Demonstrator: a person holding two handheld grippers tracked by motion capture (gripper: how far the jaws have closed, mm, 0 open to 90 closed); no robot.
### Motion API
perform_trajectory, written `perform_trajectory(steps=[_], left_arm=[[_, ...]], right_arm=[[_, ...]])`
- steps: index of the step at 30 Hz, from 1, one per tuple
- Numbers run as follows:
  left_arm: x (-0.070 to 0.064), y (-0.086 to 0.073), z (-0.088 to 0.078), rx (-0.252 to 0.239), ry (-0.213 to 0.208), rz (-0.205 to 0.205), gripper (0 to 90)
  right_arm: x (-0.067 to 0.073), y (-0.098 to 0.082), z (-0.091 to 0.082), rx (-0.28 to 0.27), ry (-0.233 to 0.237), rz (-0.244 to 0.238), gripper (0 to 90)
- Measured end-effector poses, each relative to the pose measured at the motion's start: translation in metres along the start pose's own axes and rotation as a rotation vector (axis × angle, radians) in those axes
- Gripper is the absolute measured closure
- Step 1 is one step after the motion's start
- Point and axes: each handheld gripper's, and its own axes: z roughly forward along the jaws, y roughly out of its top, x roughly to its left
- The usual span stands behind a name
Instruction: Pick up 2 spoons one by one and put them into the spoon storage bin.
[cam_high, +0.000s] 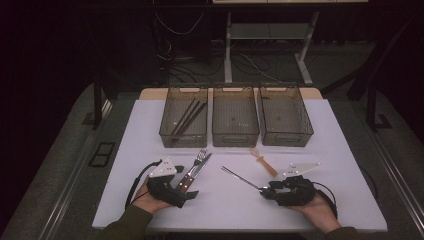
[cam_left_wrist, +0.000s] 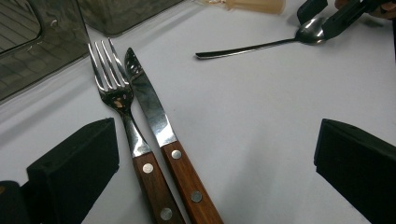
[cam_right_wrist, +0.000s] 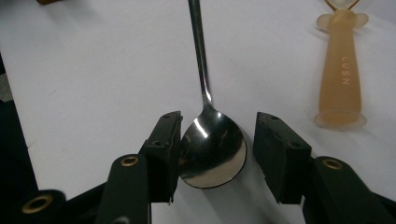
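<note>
Left bin (cam_high: 183, 120): stood at the far edge of the tabletop (cam_high: 225, 200), leftmost of three, and already held several dark chopsticks (cam_high: 189, 117).
Left hand-held gripper (cam_high: 186, 195): rested near the front left corner, jaws wide apart, nothing between them.
Fork (cam_left_wrist: 122, 116): lay just ahead of that gripper, its wooden handle toward the front edge, untouched.
Knife (cam_left_wrist: 161, 135): lay alongside the fork on its right, touching or nearly so, also untouched.
Middle bin (cam_high: 235, 117): looked empty, as far as the high view told.
Spoon (cam_right_wrist: 212, 144): lay right of centre, bowl toward the front edge and handle running away to the far left.
Right hand-held gripper (cam_right_wrist: 215, 142): sat low over the spoon with its jaws partly apart on either side of the bowl; the left jaw was at the bowl's rim, the right one stood clear, so no grip yet.
Small plastic tool (cam_right_wrist: 341, 79): pale orange, lay just right of the spoon, apart from it.
Right bin (cam_high: 285, 117): looked empty.
Progress: early, by my judgement; chopsticks sorted, while the spoon, fork, knife and plastic tool remained to be binned.
</note>
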Motion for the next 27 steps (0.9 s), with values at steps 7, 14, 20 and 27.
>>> perform_trajectory(steps=[7, 14, 20, 27], left_arm=[[0.000, 0.000, 0.000, 0.003, 0.000, 0.003, 0.0], [0.000, 0.000, 0.000, 0.003, 0.000, 0.004, 0.0], [0.000, 0.000, 0.000, 0.004, 0.001, 0.003, 0.0], [-0.001, 0.000, 0.000, 0.004, 0.001, 0.002, 0.0]], right_arm=[[0.004, 0.000, 0.002, 0.011, -0.020, -0.053, 54.3], [0.011, 0.000, 0.003, 0.028, -0.057, -0.123, 57.1], [0.017, 0.000, 0.004, 0.041, -0.065, -0.169, 62.5], [0.018, 0.000, 0.003, 0.041, -0.068, -0.174, 68.9]])
